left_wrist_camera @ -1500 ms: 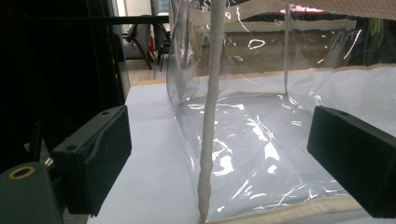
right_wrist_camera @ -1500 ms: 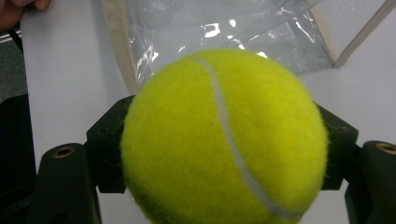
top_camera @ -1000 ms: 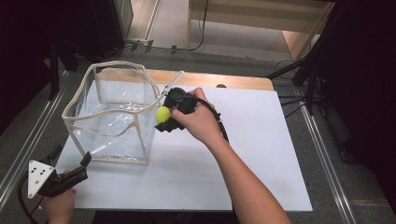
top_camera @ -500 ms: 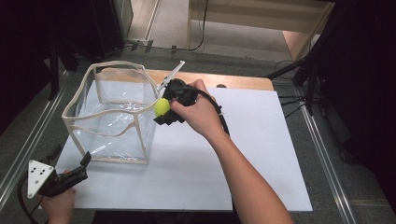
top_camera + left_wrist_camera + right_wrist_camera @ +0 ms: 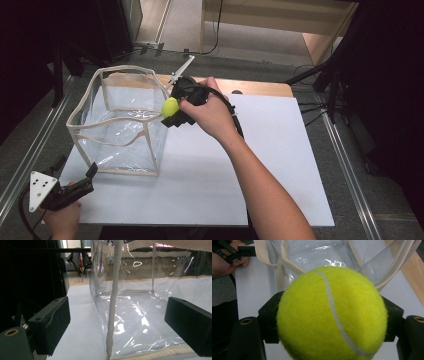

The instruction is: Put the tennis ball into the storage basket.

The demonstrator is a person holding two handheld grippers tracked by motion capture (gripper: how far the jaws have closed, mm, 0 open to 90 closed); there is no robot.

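Observation:
A yellow-green tennis ball (image 5: 170, 107) (image 5: 332, 315) is clamped in my right gripper (image 5: 172, 111), which hangs at the right rim of a clear plastic bag (image 5: 117, 125) with cream trim. In the right gripper view the ball sits over the bag's opening (image 5: 312, 255). My left gripper (image 5: 75, 182) rests near the table's front left corner. Its jaws stand wide apart, with the bag's near corner seam (image 5: 112, 315) ahead of them and nothing between them.
The bag stands upright on a white board (image 5: 260, 165) that covers a wooden table (image 5: 260, 87). A grey plate (image 5: 40, 187) tops the left gripper. Metal rails (image 5: 350, 165) run along both sides, and dark stands and cables sit at the far right.
My right gripper has risen with the tennis ball and shifted slightly toward the bag's rim. The left gripper has stayed put.

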